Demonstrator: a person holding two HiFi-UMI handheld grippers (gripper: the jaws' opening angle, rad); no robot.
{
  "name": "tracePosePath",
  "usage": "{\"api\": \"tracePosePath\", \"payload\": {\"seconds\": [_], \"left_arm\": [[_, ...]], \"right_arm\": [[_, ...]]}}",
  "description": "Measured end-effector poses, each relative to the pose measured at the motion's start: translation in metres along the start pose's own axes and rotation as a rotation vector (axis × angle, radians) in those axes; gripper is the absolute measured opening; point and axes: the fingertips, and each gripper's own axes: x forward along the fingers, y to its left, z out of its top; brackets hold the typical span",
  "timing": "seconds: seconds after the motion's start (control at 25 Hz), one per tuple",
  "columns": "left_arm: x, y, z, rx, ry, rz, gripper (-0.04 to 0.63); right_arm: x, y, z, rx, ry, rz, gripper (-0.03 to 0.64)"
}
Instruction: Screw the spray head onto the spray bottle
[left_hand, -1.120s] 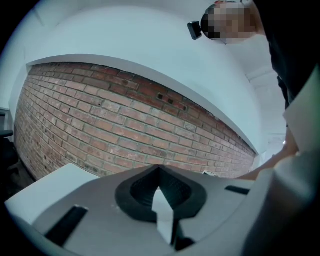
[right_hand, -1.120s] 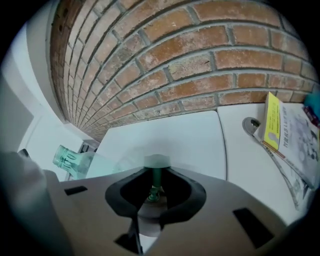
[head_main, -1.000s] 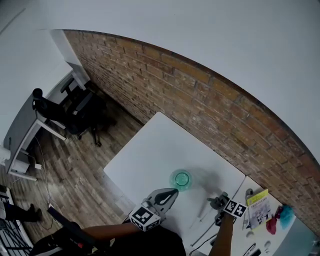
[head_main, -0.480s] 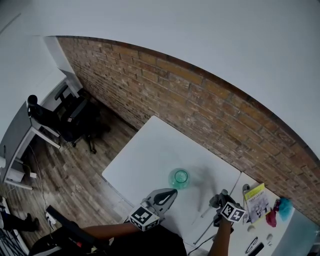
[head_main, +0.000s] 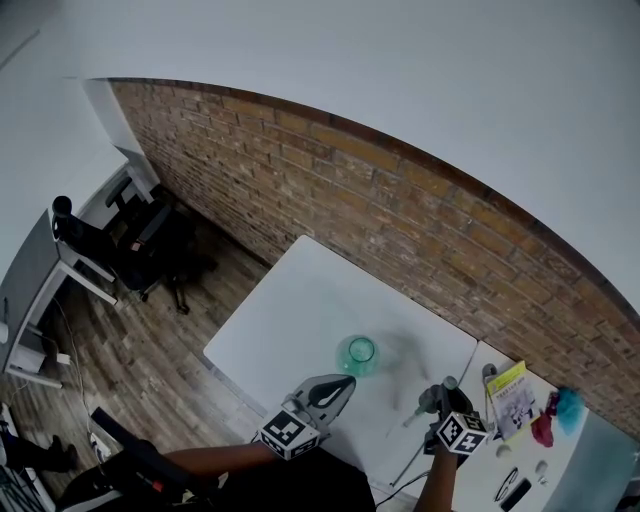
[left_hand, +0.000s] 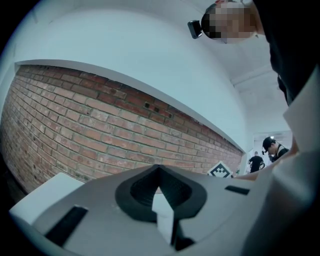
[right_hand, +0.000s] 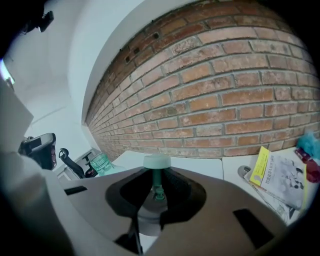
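Note:
A clear green spray bottle (head_main: 361, 353) stands upright and uncapped near the middle of the white table (head_main: 290, 310); the right gripper view shows the bottle (right_hand: 102, 163) at the left. My right gripper (head_main: 441, 402) is held above the table's right part, shut on the spray head (head_main: 433, 399). In its own view the spray head (right_hand: 157, 163) sits upright between the right gripper's (right_hand: 156, 189) pads, pale cap up and green stem below. My left gripper (head_main: 337, 387) hovers just in front of the bottle, jaws shut and empty; its own view shows the left gripper (left_hand: 160, 175) aimed at the brick wall.
A yellow booklet (head_main: 512, 396) lies on the adjoining table (head_main: 545, 470) at the right, with red and blue items (head_main: 556, 415) beyond it. The brick wall (head_main: 400, 210) runs behind both tables. A black office chair (head_main: 150, 235) stands on the floor at the left.
My right gripper has risen from the table with the spray head and tilted. The left gripper has barely shifted, still shut.

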Motion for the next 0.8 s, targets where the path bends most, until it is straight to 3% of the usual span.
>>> {"api": "tracePosePath", "payload": {"seconds": [0.28, 0.48, 0.8], "left_arm": [[0.0, -0.004, 0.0, -0.011, -0.002, -0.02, 0.0], [0.001, -0.009, 0.002, -0.012, -0.006, -0.032, 0.0], [-0.002, -0.009, 0.002, -0.012, -0.007, -0.039, 0.0]], "right_arm": [[-0.018, 0.02, 0.024, -0.051, -0.058, 0.015, 0.066], [-0.028, 0.028, 0.043, -0.007, -0.124, 0.038, 0.066], [-0.045, 0.048, 0.073, -0.044, -0.207, 0.041, 0.067]]}}
